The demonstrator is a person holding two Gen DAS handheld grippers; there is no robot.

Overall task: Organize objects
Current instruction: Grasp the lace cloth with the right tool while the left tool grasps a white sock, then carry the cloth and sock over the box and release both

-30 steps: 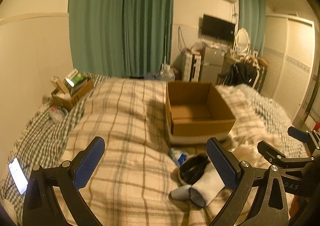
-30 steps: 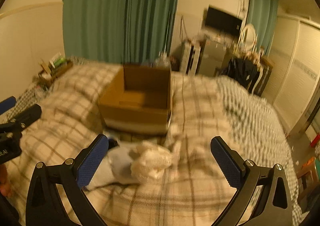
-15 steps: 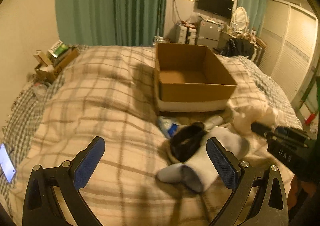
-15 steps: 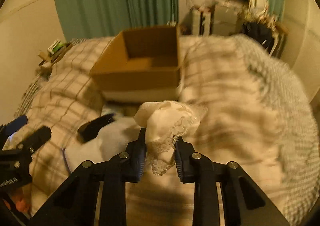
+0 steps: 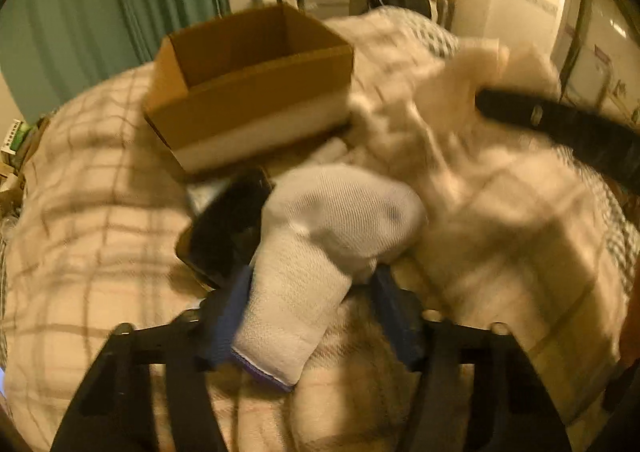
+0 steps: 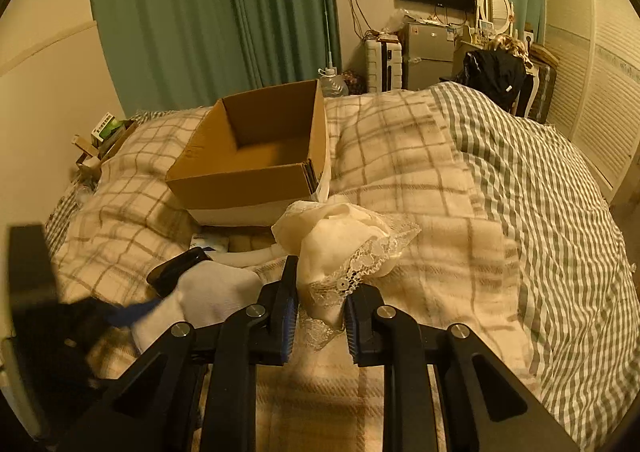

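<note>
The left gripper (image 5: 312, 304) is clamping a white ribbed-knit sock (image 5: 332, 236) lying on the plaid bed blanket (image 6: 420, 156), beside a glossy black object (image 5: 228, 228). The right gripper (image 6: 320, 312) is pinching a cream, lace-edged cloth (image 6: 344, 248) just before the open corrugated cardboard box (image 6: 256, 156). No writing is reading clearly.

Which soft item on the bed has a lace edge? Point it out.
The cream lace-trimmed cloth clamped in the right gripper; the white sock is plain ribbed knit.
</note>
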